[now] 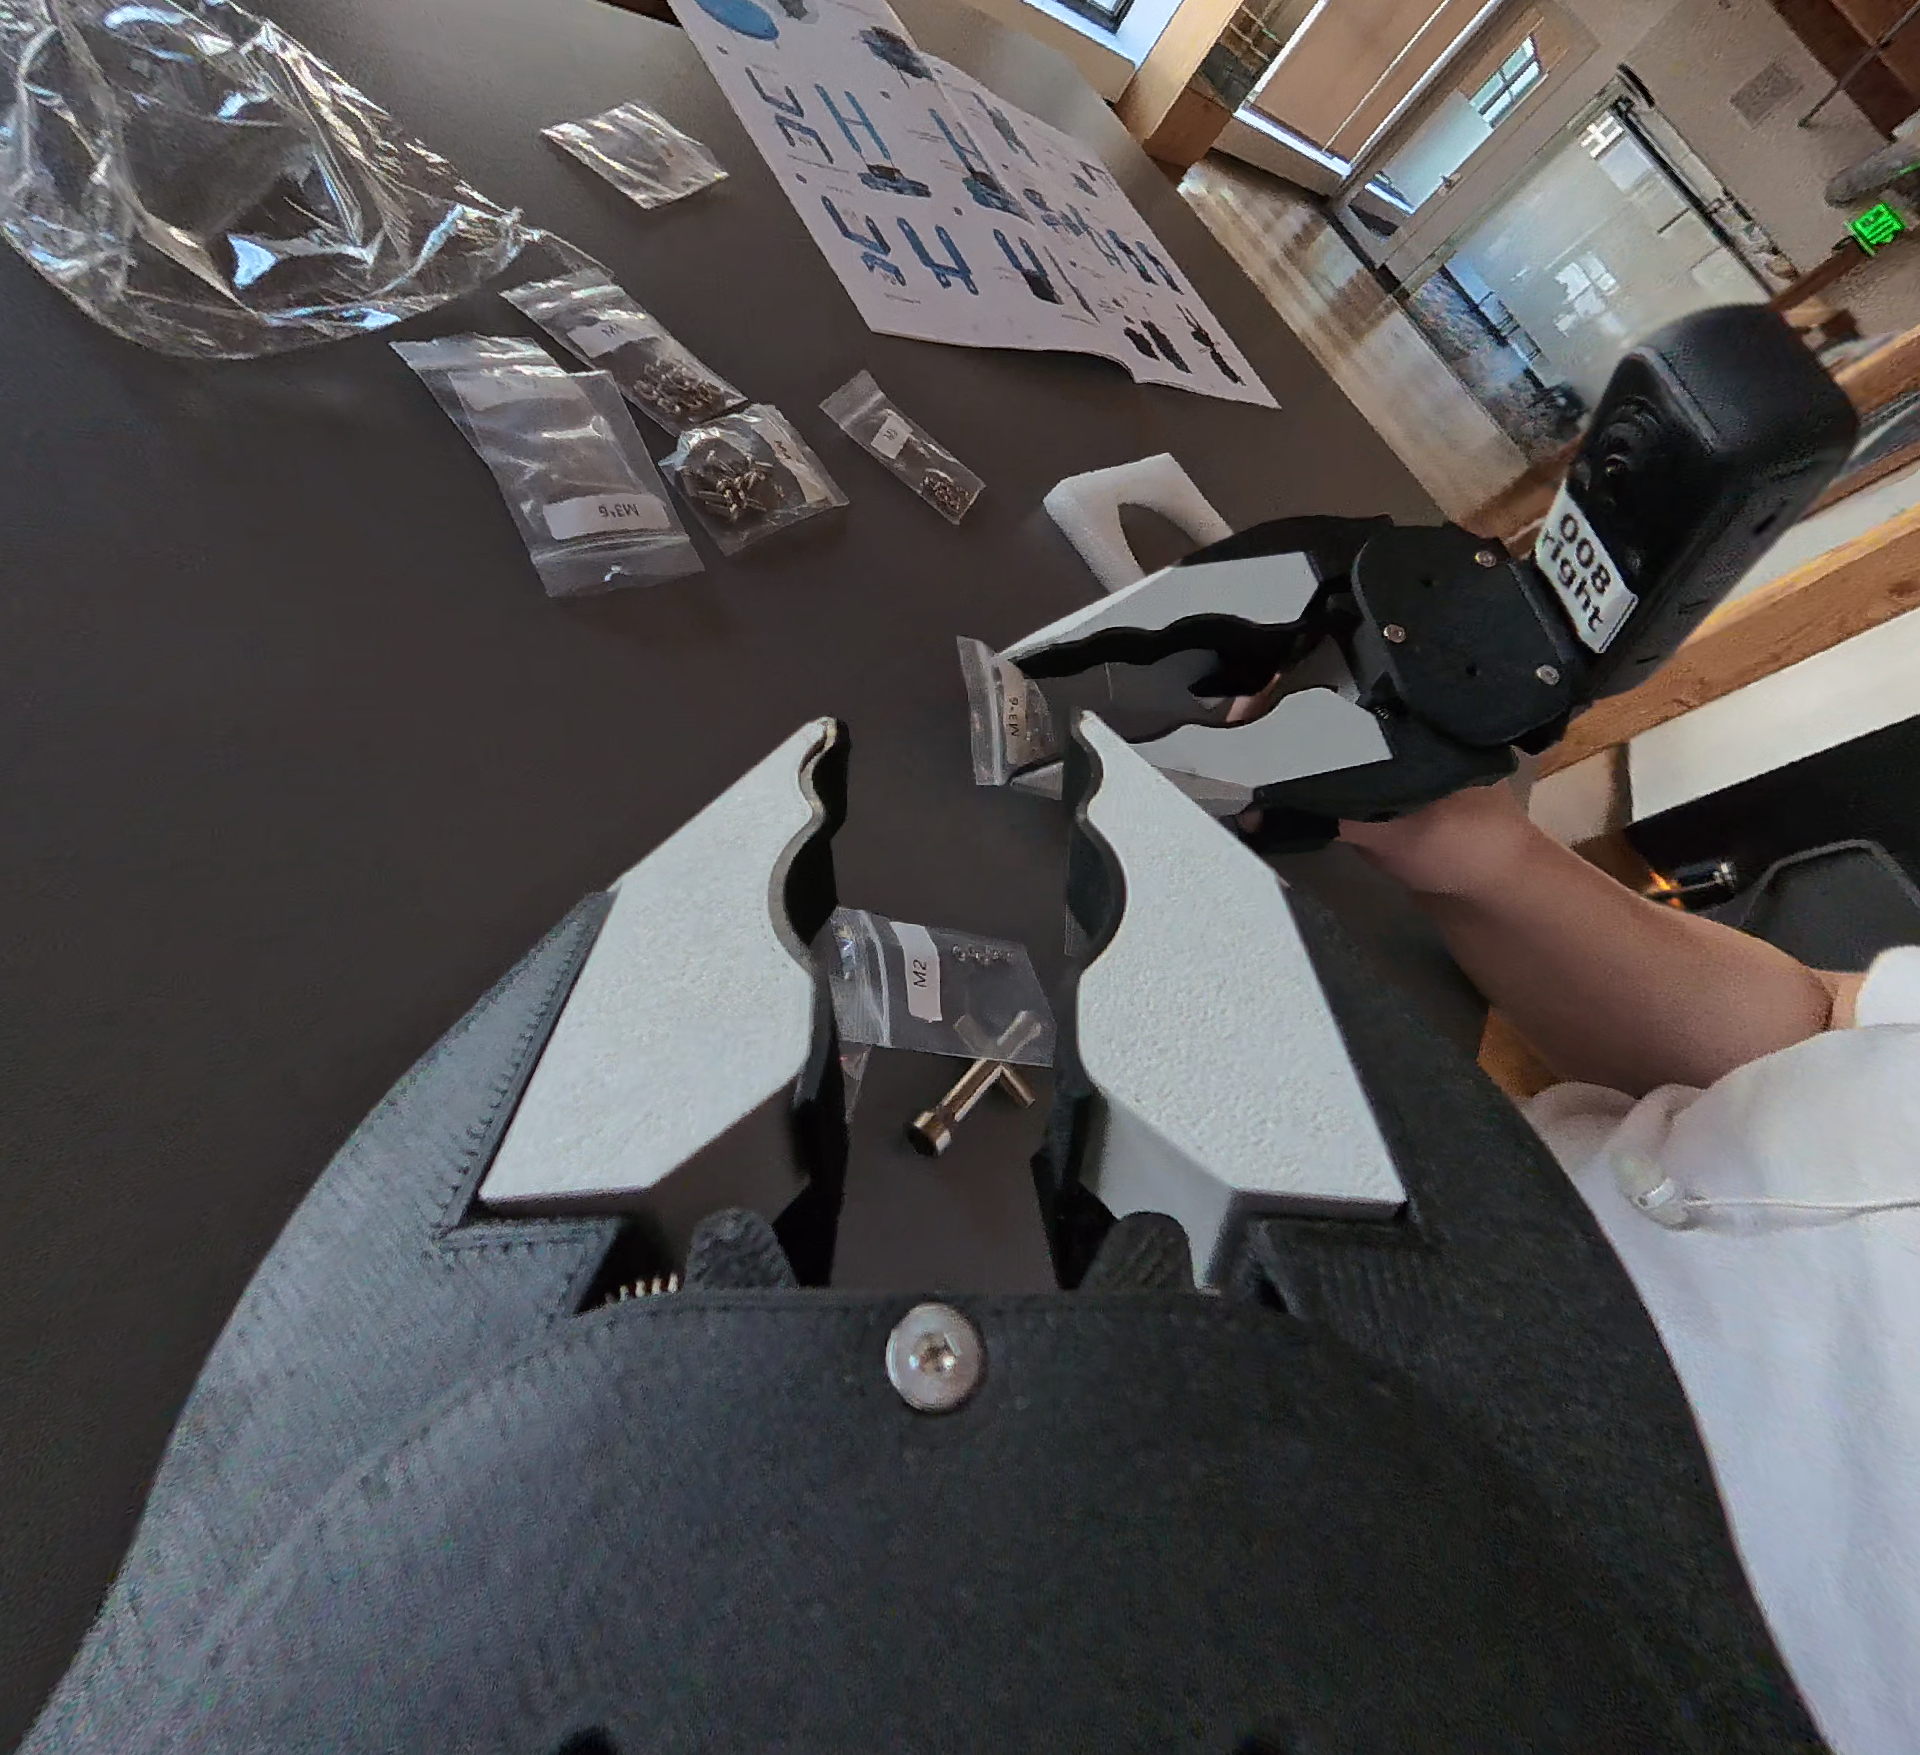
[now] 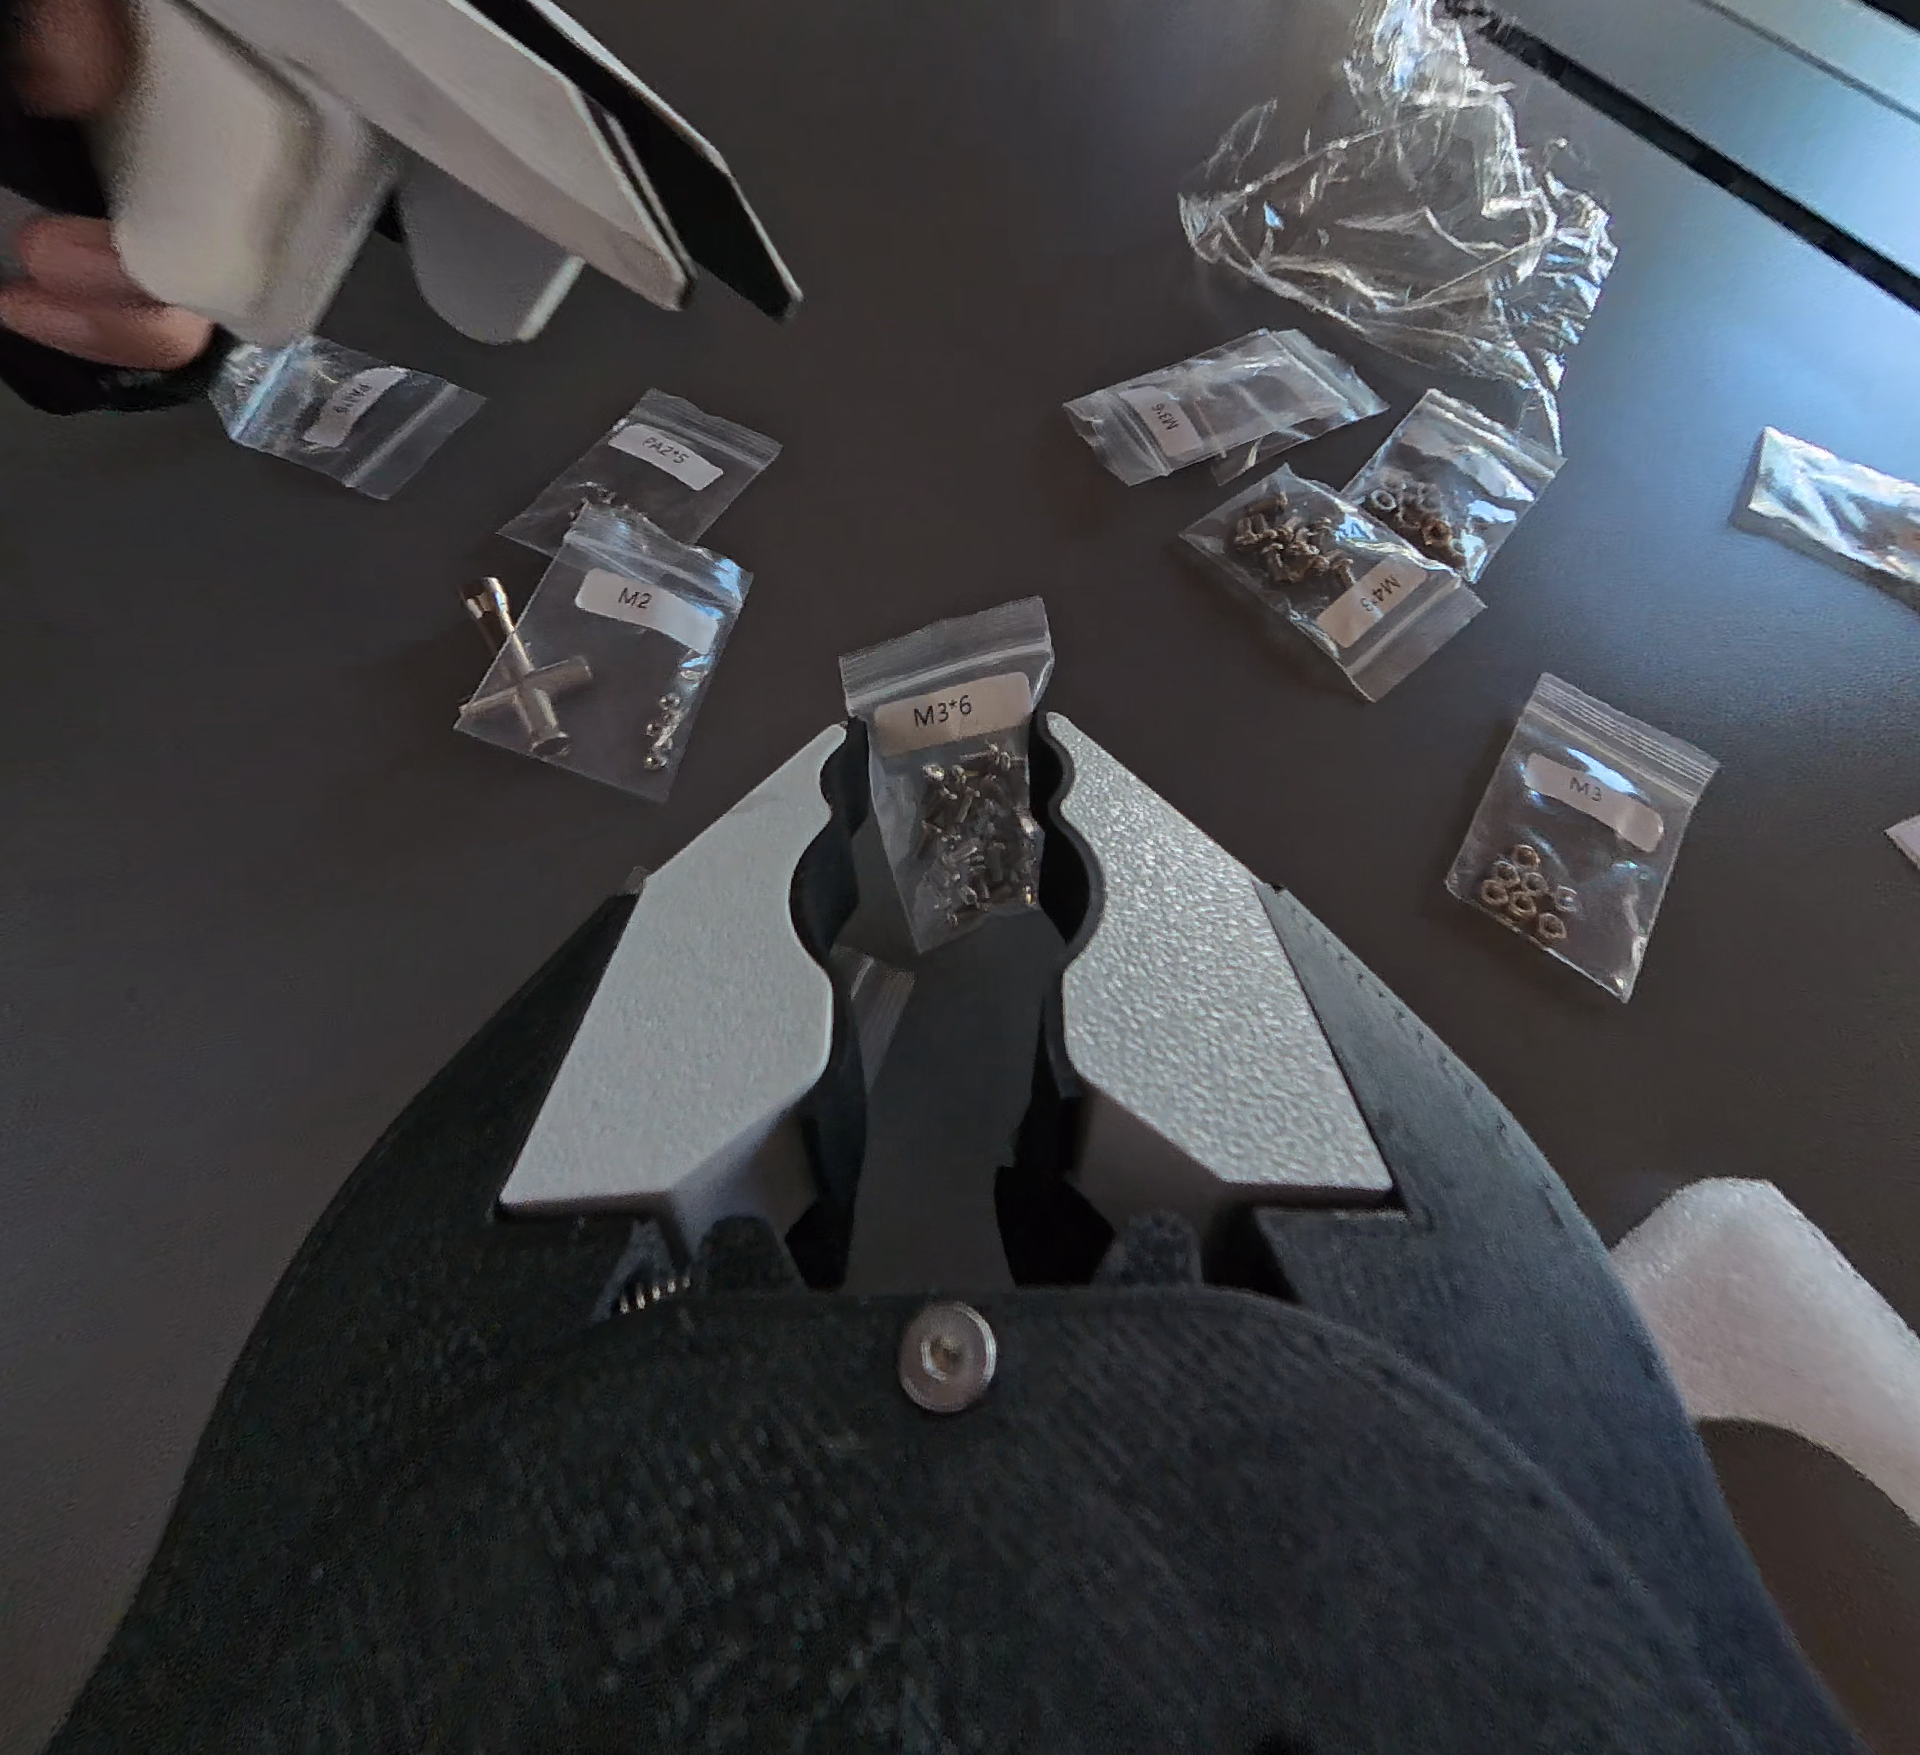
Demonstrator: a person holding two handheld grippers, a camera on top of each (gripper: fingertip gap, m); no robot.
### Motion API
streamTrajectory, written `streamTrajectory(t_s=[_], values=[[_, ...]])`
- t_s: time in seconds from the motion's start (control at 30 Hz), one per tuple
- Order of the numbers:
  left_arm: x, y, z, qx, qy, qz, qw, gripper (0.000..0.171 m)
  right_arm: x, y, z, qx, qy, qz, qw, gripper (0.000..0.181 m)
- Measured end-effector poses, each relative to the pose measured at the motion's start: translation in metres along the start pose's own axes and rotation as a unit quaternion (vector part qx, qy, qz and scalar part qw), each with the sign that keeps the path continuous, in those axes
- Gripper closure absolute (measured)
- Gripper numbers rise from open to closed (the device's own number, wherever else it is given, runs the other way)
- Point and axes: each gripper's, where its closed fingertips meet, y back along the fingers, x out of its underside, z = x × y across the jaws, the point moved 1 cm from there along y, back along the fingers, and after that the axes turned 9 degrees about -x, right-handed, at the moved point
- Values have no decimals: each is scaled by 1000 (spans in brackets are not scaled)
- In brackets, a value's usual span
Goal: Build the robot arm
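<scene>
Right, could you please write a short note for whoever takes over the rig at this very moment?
Right gripper: shut on a small bag of screws, pinched near its top edge, just above the dark table.
Left gripper: open, holding nothing, poised over a bag of tiny parts and a metal cross key partly under it.
Lying flat beyond: more small hardware bags, crumpled clear wrap, a printed sheet and a white foam piece.
</scene>
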Motion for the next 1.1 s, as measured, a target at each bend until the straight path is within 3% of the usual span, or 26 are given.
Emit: streamTrajectory(t_s=[0.2, 0.47, 0.5, 0.57, 0.73, 0.8, 0.87, 0.97, 1.1], values=[[4, -23, -14, 58, 46, 22, 997, 132, -6, 15, 4, 20, 26, -41, 999, 151], [18, -38, -39, 115, 33, 81, 990, 151, -7, 23, 12, 19, 56, -59, 997, 152], [19, -39, -41, 120, 31, 88, 988, 154, -8, 24, 13, 18, 59, -62, 996, 165], [22, -40, -46, 134, 28, 101, 985, 169, -9, 26, 16, 12, 65, -71, 995, 171], [28, -44, -39, 125, 21, 121, 985, 171, -2, 22, 18, -3, 70, -42, 997, 167], [30, -44, -39, 131, 20, 130, 983, 171, 0, 21, 19, -6, 83, -33, 996, 160], [32, -46, -39, 127, 18, 136, 982, 171, 3, 20, 24, -24, 96, -22, 995, 139], [34, -48, -43, 130, 15, 146, 981, 171, 9, 18, 25, -35, 136, 15, 990, 124], [35, -51, -48, 127, -1, 157, 979, 171, 5, 17, 24, -20, 234, 56, 970, 122]])
